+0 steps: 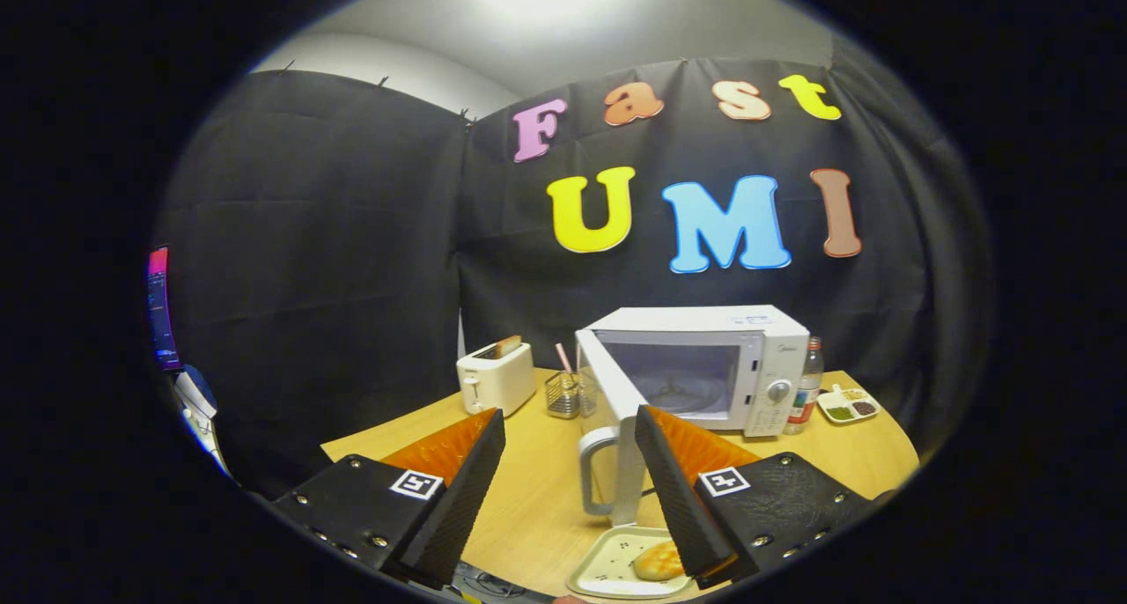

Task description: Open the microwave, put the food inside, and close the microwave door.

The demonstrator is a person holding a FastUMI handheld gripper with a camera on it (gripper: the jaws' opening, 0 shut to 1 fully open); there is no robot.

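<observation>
Beyond the fingers you see a light wooden tabletop (537,489) backed by black cloth walls. Ahead and to the left of the fingers stands a white two-slot toaster (496,378) with a browned slice of toast (507,346) poking out of its top. Just right of it sits a small wire-mesh holder (563,394) with pink straws (563,357) standing in it. Farther right, a clear bottle with a red label (805,386) stands upright, and just beside it lies a small white divided dish (847,405) holding green and dark condiments.
</observation>
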